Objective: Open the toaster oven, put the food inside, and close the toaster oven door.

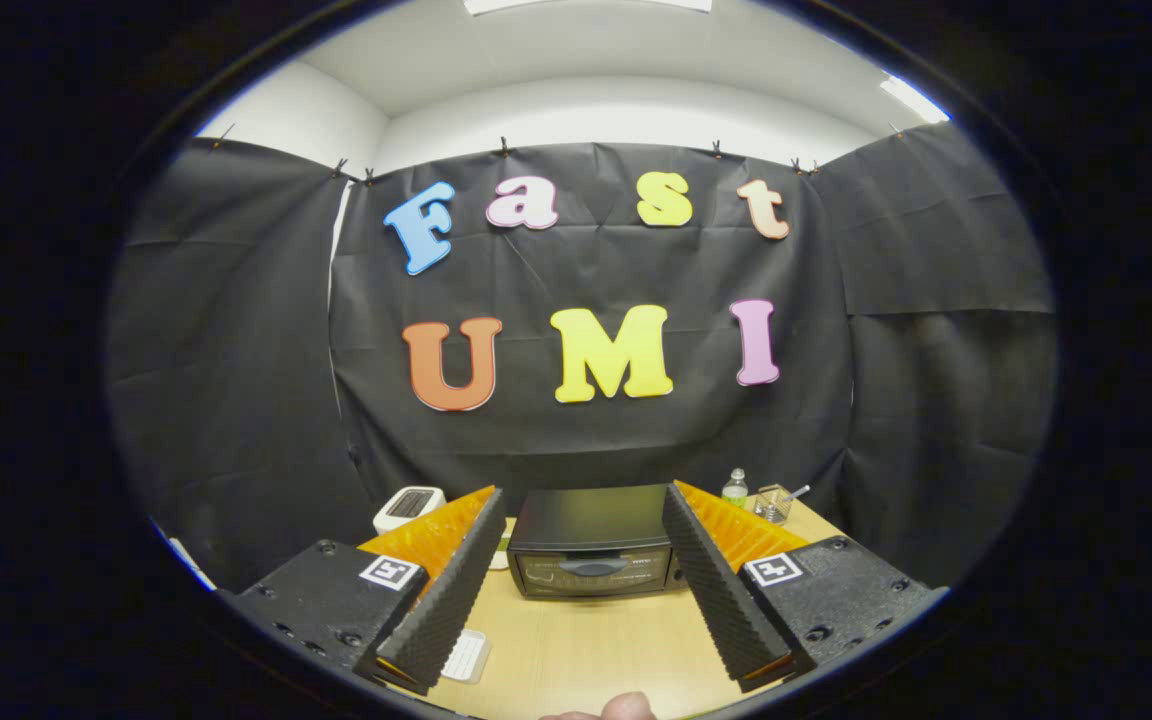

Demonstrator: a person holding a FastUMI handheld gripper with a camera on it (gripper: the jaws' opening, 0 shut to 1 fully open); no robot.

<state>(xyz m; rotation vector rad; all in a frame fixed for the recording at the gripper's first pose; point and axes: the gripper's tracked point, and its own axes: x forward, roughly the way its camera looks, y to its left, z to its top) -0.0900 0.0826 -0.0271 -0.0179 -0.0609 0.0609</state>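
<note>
Gripper point(584, 512): jaws released, fingers spread wide, nothing between the pads | Toaster oven point(596, 540): door closed, on wooden table point(586, 650), beyond the fingertips, centred between them | White toaster point(408, 506): beside left finger | Bottle point(734, 487), glass point(774, 503): behind right finger

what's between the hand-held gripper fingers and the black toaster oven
Bare light wooden tabletop, as the gripper view shows. The hand-held gripper is open, its fingers spread either side of the black toaster oven, whose door is shut.
</note>
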